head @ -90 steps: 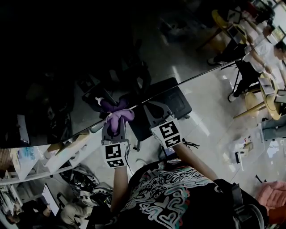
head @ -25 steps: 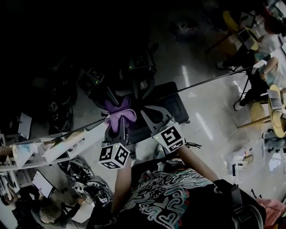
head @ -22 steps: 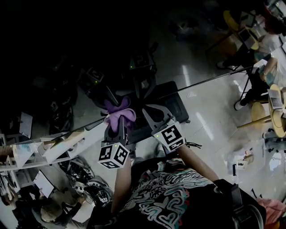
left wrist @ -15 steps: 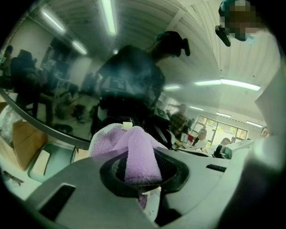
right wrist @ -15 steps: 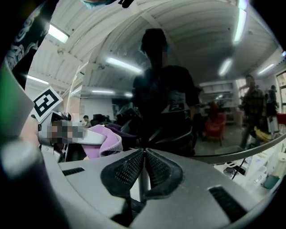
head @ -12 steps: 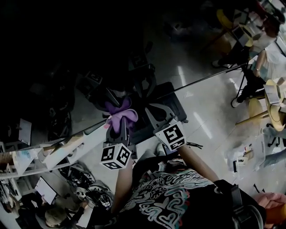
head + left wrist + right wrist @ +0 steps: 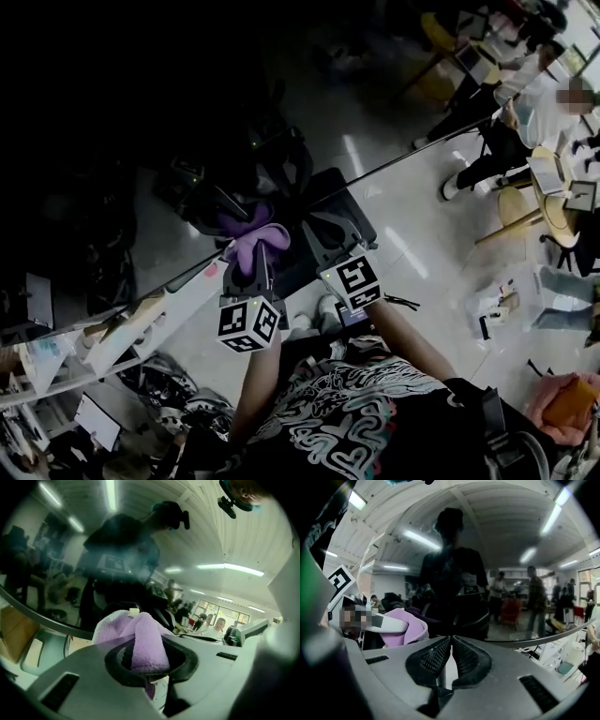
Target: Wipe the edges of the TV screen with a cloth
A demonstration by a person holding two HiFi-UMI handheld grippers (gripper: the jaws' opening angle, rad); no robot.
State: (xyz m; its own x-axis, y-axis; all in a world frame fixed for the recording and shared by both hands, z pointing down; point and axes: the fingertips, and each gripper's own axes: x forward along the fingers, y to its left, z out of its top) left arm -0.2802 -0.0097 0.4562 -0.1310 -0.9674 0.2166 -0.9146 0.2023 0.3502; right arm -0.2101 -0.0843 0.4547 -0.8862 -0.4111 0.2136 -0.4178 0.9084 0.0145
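1. Left gripper [image 7: 149, 660]: its jaws are clamped on a purple cloth [image 7: 147, 639], which bulges out past the pads.
2. Just to its right, the right gripper [image 7: 451, 641] has its jaws pressed together with nothing between them. Its tips point at the glass close to the cloth.
3. The cloth lies on the near edge [image 7: 403, 167] of the TV screen [image 7: 141, 141], and its reflection shows in the dark glass just beyond.
4. The person's reflection [image 7: 452, 569] fills the screen ahead of both grippers.
5. The person's patterned shirt [image 7: 347, 412] is nearest, and seated people [image 7: 534, 103] are at the far right.
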